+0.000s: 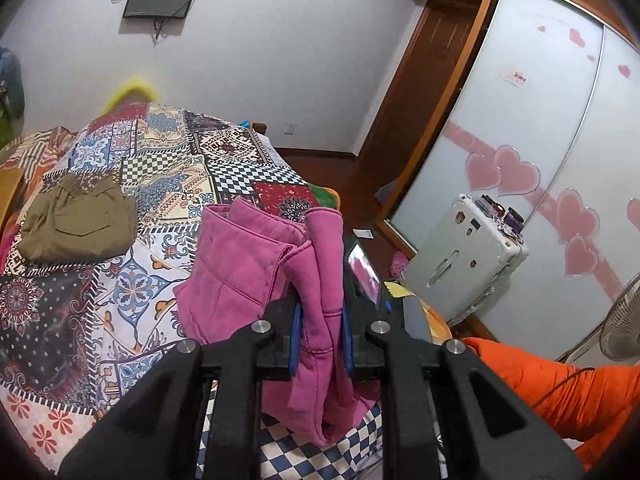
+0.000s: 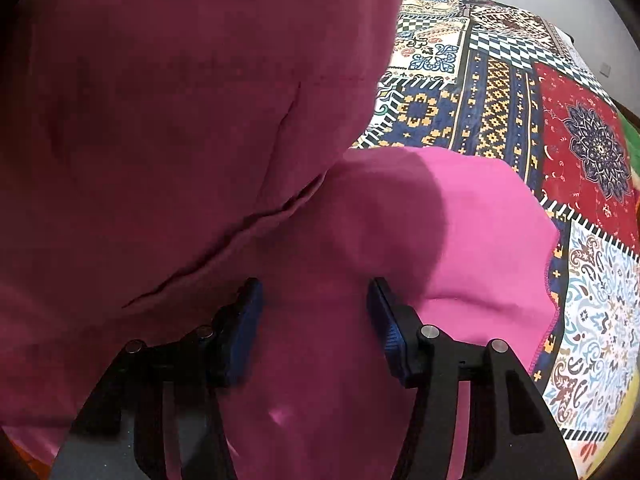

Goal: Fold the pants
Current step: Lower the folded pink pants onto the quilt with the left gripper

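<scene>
Pink pants (image 1: 244,276) hang bunched over the patterned bedspread (image 1: 160,160). My left gripper (image 1: 322,320) is shut on a thick fold of the pink pants and holds it raised above the bed. In the right wrist view the pink pants (image 2: 180,140) fill most of the frame, draped close to the camera. My right gripper (image 2: 316,304) has its blue pads (image 2: 388,324) apart with pink cloth lying between them; the pads do not press the cloth.
Folded olive-brown pants (image 1: 76,220) lie on the bed at the left. A white suitcase (image 1: 460,256), a fan (image 1: 620,320) and a wardrobe with pink hearts (image 1: 520,140) stand at the right. An orange quilt (image 1: 560,392) lies at lower right.
</scene>
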Demonstrator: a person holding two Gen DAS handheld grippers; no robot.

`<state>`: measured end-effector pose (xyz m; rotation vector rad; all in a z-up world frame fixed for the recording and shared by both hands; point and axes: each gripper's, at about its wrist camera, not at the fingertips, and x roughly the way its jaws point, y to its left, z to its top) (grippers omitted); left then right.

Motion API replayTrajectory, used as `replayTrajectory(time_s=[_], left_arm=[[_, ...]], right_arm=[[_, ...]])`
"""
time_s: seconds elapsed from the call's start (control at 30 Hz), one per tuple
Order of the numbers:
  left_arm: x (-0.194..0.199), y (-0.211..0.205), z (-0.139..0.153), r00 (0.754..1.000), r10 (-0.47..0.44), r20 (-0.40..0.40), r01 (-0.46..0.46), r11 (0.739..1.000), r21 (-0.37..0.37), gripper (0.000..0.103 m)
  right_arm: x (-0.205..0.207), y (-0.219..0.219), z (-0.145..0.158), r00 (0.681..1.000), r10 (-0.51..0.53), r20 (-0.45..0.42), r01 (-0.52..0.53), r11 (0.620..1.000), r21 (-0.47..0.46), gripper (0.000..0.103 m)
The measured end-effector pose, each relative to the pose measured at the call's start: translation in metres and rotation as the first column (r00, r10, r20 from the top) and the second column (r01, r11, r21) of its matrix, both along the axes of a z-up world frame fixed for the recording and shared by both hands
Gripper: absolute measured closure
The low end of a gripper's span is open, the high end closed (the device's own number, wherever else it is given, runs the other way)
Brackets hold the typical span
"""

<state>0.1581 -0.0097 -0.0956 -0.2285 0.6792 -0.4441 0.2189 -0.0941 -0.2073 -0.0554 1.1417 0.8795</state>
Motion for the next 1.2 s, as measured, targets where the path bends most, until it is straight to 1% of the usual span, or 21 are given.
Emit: replayTrajectory(time_s=[0.07,0.1,0.23,0.3,0.37,0.4,0.43,0.47,0.53,0.6,0.7,0.77,0.9,1.0,1.07,1.13,1.2], left_arm=[[0.001,-0.001,-0.001,1.0,-0.002,-0.007,0.002,1.0,-0.004,0.087],[0.002,-0.002,-0.002,1.0,-0.004,-0.008,0.003,1.0,-0.004,0.087],[0.001,-0.008,0.001,1.0,-0.018,-0.003,0.018,1.0,0.005,0.087],[0.0,-0.012,0.002,0.999,-0.034,0.004,0.034,0.999,0.016,0.087],[0.0,-0.02,0.003,0.998,-0.057,0.01,0.057,0.998,0.032,0.087],[0.0,-0.026,0.002,0.997,-0.07,0.01,0.07,0.997,0.04,0.087],[0.0,-0.029,0.002,0.997,-0.078,0.008,0.078,0.996,0.044,0.087],[0.0,-0.034,0.001,0.996,-0.092,0.005,0.091,0.994,0.052,0.087],[0.001,-0.044,-0.001,0.994,-0.112,0.002,0.112,0.991,0.068,0.087],[0.001,-0.053,-0.004,0.991,-0.134,-0.007,0.134,0.988,0.081,0.087],[0.001,-0.064,-0.009,0.987,-0.161,-0.02,0.163,0.983,0.09,0.087],[0.002,-0.07,-0.011,0.985,-0.169,-0.027,0.17,0.98,0.099,0.087],[0.006,-0.072,-0.017,0.983,-0.175,-0.048,0.179,0.98,0.082,0.087],[0.009,-0.073,-0.018,0.982,-0.179,-0.055,0.182,0.98,0.077,0.087],[0.01,-0.077,-0.019,0.981,-0.185,-0.058,0.189,0.979,0.082,0.087],[0.012,-0.083,-0.02,0.978,-0.199,-0.065,0.204,0.975,0.088,0.087],[0.013,-0.089,-0.021,0.975,-0.212,-0.072,0.218,0.971,0.095,0.087]], right_arm=[[0.001,-0.011,0.007,1.0,-0.02,-0.007,0.02,0.999,0.038,0.053],[-0.001,-0.019,0.014,0.999,-0.034,0.003,0.034,0.998,0.054,0.053],[-0.02,-0.052,0.038,0.994,-0.069,0.081,0.064,0.996,0.064,0.053],[-0.035,-0.069,0.042,0.992,-0.089,0.091,0.083,0.994,0.067,0.052],[-0.047,-0.083,0.037,0.99,-0.105,0.097,0.102,0.994,0.036,0.052],[-0.054,-0.088,0.03,0.989,-0.113,0.1,0.113,0.994,0.006,0.052],[-0.059,-0.086,0.025,0.988,-0.118,0.097,0.12,0.993,-0.017,0.052],[-0.059,-0.088,0.018,0.99,-0.12,0.075,0.123,0.992,-0.025,0.052],[-0.058,-0.087,0.0,0.991,-0.131,0.013,0.131,0.991,-0.008,0.051],[-0.054,-0.086,-0.004,0.991,-0.137,-0.001,0.137,0.991,0.012,0.05],[-0.049,-0.086,-0.005,0.989,-0.149,-0.019,0.15,0.988,0.041,0.05],[-0.047,-0.087,-0.001,0.989,-0.147,-0.011,0.148,0.988,0.041,0.05],[-0.062,-0.101,0.023,0.985,-0.165,0.047,0.163,0.986,0.048,0.05],[-0.074,-0.114,0.032,0.981,-0.179,0.08,0.177,0.983,0.039,0.05],[-0.077,-0.121,0.03,0.978,-0.185,0.091,0.185,0.983,0.009,0.05],[-0.08,-0.123,0.02,0.981,-0.177,0.082,0.18,0.983,-0.037,0.05],[-0.086,-0.121,0.006,0.983,-0.173,0.058,0.175,0.984,-0.037,0.05]])
